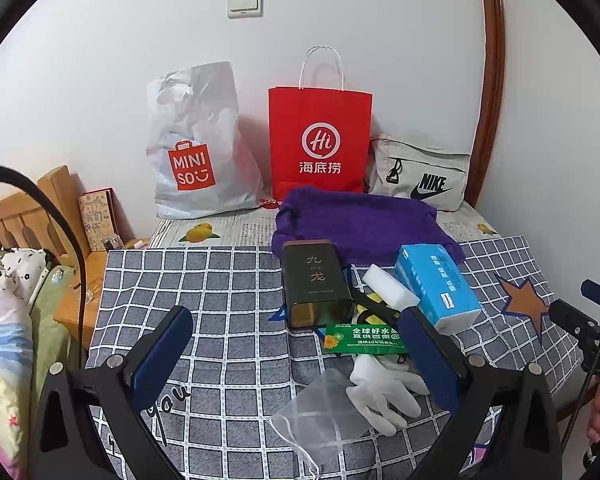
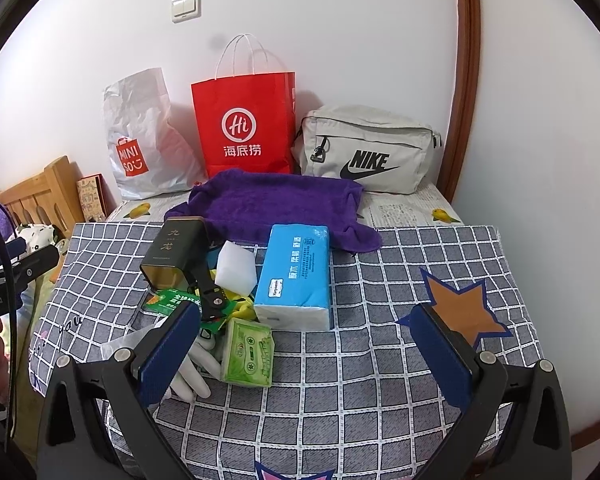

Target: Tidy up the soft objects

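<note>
A pile lies on the checked cloth (image 1: 220, 300): purple towel (image 1: 356, 220) (image 2: 276, 204), blue tissue pack (image 1: 436, 284) (image 2: 296, 276), white sponge (image 1: 388, 286) (image 2: 236, 266), white gloves (image 1: 384, 388) (image 2: 188, 376), clear mesh pouch (image 1: 324, 412), green wipes pack (image 2: 248, 356), green packet (image 1: 360, 336) (image 2: 172, 300) and dark tin (image 1: 314, 284) (image 2: 176, 250). My left gripper (image 1: 296, 356) is open and empty, just before the gloves. My right gripper (image 2: 312, 352) is open and empty, right of the wipes pack.
Against the wall stand a white Miniso bag (image 1: 196, 152) (image 2: 140, 140), a red paper bag (image 1: 320, 140) (image 2: 244, 120) and a grey Nike bag (image 1: 420, 172) (image 2: 364, 148). A wooden headboard (image 1: 28, 216) and bedding (image 1: 8, 320) are left. A black clip (image 2: 212, 296) lies in the pile.
</note>
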Available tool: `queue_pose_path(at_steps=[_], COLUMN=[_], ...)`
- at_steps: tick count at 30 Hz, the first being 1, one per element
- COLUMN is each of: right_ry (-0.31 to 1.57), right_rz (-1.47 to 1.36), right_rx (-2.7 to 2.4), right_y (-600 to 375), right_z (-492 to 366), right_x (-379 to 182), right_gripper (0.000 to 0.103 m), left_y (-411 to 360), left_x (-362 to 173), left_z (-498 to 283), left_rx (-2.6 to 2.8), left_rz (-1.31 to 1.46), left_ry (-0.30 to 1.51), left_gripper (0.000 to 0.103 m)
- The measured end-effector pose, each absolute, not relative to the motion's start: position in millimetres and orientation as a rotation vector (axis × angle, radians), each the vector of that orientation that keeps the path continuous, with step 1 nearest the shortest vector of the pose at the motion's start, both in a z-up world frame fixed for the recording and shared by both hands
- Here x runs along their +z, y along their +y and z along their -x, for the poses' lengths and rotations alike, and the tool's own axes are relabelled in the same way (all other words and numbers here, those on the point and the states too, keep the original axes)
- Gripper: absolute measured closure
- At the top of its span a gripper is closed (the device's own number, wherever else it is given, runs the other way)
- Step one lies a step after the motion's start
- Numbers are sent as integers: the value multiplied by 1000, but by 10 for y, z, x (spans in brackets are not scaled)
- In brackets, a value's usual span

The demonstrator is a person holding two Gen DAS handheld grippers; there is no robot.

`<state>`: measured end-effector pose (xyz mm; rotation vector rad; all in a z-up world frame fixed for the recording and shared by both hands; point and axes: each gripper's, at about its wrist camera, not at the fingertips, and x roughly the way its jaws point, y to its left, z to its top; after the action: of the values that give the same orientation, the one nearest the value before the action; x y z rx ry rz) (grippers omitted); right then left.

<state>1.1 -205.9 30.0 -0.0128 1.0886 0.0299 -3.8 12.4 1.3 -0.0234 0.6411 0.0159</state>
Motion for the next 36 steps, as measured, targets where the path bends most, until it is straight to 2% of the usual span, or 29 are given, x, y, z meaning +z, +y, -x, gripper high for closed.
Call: queue_pose_path(at_steps=[22, 36], right_ry=[1096, 1195], right_rz=[11, 0], right_rx=[32, 60], right_y=[-2061, -2003], right_z=[-22, -79], right_x=[269, -202], right_gripper=[0, 0], left_y=[97, 156], left_x=[0, -271], left_z=[21, -174], left_rx=[9, 0], left_rz=[10, 31], left_ry=[646, 715], left_gripper=[0, 0])
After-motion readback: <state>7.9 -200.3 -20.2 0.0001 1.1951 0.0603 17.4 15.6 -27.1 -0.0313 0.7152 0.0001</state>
